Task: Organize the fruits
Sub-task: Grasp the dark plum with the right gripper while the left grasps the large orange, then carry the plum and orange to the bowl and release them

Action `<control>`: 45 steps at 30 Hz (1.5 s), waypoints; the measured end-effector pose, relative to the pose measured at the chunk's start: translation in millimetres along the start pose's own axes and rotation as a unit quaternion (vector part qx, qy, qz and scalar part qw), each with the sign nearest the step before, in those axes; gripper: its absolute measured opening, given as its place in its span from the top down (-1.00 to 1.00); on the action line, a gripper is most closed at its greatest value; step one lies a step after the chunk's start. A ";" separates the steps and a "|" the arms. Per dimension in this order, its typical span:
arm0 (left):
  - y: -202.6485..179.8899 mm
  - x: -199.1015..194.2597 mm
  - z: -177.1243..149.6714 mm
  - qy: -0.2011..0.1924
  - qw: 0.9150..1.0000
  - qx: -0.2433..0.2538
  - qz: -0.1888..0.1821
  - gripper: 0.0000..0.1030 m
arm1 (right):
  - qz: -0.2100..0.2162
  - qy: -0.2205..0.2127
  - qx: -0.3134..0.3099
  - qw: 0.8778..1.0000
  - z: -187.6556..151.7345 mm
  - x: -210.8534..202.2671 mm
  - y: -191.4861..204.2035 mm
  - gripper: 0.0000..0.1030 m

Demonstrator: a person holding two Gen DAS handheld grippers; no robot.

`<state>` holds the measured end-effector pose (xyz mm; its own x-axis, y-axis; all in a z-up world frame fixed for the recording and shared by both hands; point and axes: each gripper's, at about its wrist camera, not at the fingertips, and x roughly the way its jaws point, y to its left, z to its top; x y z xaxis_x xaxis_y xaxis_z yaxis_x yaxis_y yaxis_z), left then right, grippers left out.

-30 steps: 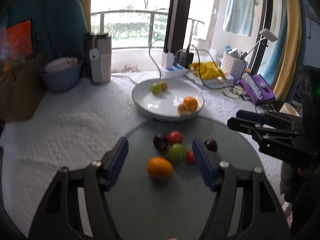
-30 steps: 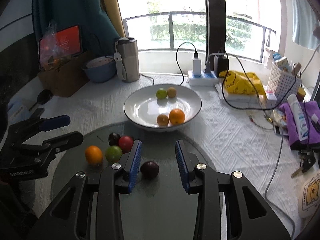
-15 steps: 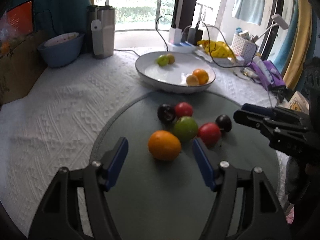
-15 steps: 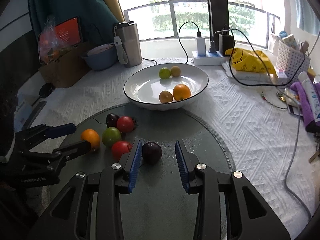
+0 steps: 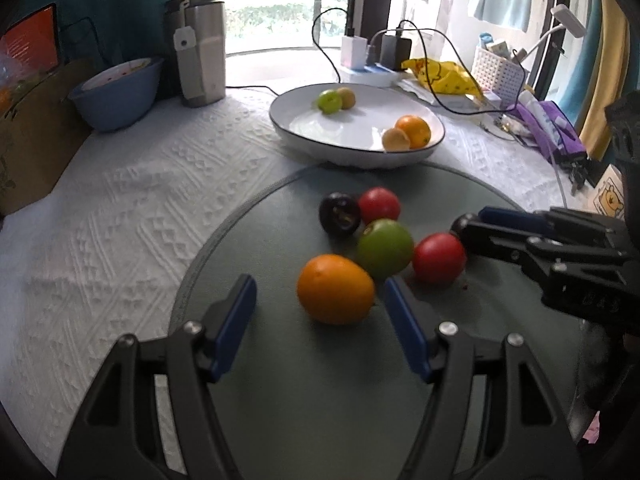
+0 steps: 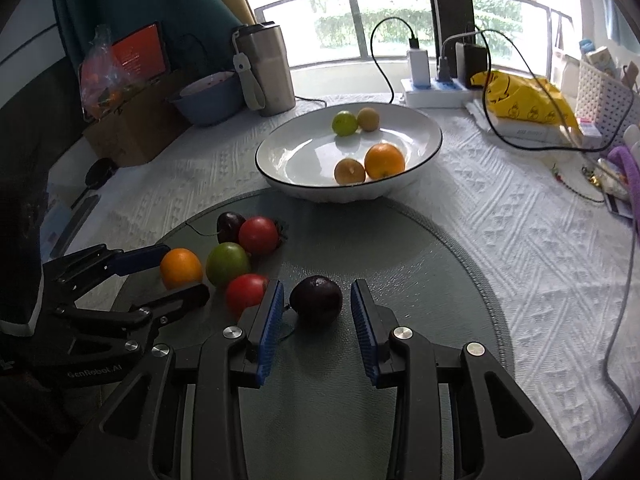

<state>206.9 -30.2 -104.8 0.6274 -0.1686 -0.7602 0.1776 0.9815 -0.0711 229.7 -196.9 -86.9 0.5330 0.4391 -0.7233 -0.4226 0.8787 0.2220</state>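
Left gripper angled downward, jaws parted wide, right gripper angled downward, jaws narrower, pads pressing nothing

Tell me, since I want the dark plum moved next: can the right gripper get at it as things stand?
Probably yes: the dark plum sits between the right gripper's open jaws, nothing in between.
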 end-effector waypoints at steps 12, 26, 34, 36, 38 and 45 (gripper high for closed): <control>-4.2 0.6 -0.4 -0.001 1.000 0.011 -0.005 0.21 | 0.012 0.015 0.003 1.000 -0.1 4.9 -0.7 0.40; 0.0 -20.1 -1.1 -0.019 1.000 -0.001 -0.015 0.22 | -0.014 -0.014 -0.002 1.000 5.3 -21.0 -5.4 0.40; -0.4 -44.0 12.6 -0.050 0.999 0.002 -0.017 0.22 | -0.026 -0.032 -0.011 0.999 14.0 -40.6 -7.3 0.40; 0.1 -48.6 17.4 -0.058 0.998 0.002 -0.017 0.22 | -0.029 -0.036 -0.013 0.999 17.0 -44.4 -7.3 0.40; 0.4 -51.5 22.3 -0.064 0.998 0.004 -0.017 0.22 | -0.031 -0.042 -0.016 0.998 21.2 -48.9 -7.1 0.40; 2.4 -58.8 36.7 -0.078 0.997 0.011 -0.018 0.22 | -0.038 -0.066 -0.024 0.997 39.2 -62.1 -7.8 0.40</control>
<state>198.3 -21.2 -36.6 0.7307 -0.2180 -0.6470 0.2185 0.9725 -0.0808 228.6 -223.7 -18.2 0.6551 0.3954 -0.6438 -0.4106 0.9016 0.1360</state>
